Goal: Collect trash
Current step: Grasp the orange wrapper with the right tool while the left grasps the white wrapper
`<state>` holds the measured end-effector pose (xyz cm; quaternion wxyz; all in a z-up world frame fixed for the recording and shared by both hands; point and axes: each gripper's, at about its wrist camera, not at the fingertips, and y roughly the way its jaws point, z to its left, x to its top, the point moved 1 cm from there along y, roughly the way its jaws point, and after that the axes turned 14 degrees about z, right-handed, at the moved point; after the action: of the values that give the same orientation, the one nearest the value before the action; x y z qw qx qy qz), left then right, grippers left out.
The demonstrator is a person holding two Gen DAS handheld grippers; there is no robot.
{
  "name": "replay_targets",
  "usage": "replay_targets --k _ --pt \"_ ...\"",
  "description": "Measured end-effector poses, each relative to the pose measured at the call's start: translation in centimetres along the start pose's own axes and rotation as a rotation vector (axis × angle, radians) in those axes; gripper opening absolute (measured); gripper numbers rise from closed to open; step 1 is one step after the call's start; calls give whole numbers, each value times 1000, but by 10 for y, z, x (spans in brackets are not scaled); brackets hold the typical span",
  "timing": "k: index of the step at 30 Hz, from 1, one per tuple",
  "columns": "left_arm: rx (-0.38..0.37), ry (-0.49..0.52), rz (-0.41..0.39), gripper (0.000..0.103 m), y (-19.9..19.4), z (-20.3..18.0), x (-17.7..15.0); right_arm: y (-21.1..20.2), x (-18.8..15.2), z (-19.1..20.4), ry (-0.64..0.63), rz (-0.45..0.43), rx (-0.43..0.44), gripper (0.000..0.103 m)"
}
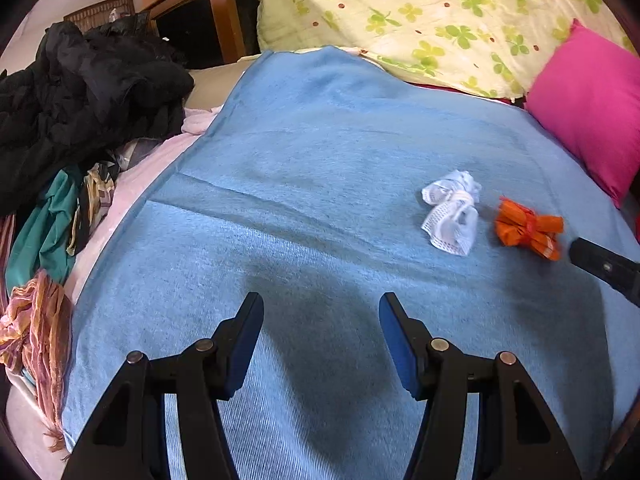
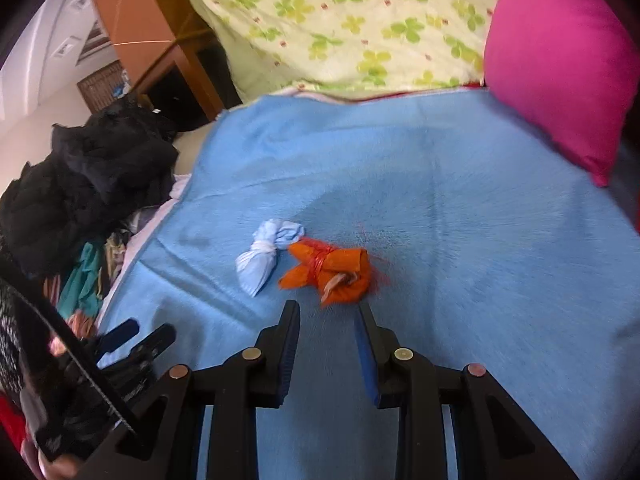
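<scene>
An orange tied bundle (image 2: 334,274) and a white tied bundle (image 2: 266,256) lie side by side on the blue blanket (image 2: 460,220). My right gripper (image 2: 327,308) is open and empty, its fingertips just short of the orange bundle. In the left wrist view the white bundle (image 1: 452,212) and the orange bundle (image 1: 526,228) lie to the far right. My left gripper (image 1: 321,300) is open and empty over bare blanket (image 1: 320,160), well left of both. The right gripper's finger (image 1: 606,268) shows at the right edge, next to the orange bundle.
A pink pillow (image 2: 560,60) and a clover-print pillow (image 2: 352,20) lie at the head of the bed. A heap of black and coloured clothes (image 1: 80,100) lies along the left side. A wooden cabinet (image 1: 208,12) stands behind it.
</scene>
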<state>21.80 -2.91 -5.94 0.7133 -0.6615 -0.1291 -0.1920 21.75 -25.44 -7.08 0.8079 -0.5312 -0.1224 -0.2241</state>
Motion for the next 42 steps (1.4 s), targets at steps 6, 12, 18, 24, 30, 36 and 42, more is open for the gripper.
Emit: replay_targets --k 6,12,18,24,30,36,42 --pt "-9 2 -14 61 6 0 16 30 26 -23 113 10 82 67" --pt "-40 45 -45 61 12 -12 32 42 34 -16 96 -4 69 66" --pt "-141 78 -64 61 15 -31 51 42 29 -7 13 0 55 40" --pt "-217 85 -32 61 26 -49 66 23 23 -17 31 -28 30 40" --pt "-255 113 1 61 37 -73 71 2 14 -34 74 -51 12 40" --pt "-308 90 49 61 48 -78 75 -20 6 -43 88 -82 -1 40" --pt "-342 102 75 61 47 -87 72 -34 3 -48 110 -108 -7 40"
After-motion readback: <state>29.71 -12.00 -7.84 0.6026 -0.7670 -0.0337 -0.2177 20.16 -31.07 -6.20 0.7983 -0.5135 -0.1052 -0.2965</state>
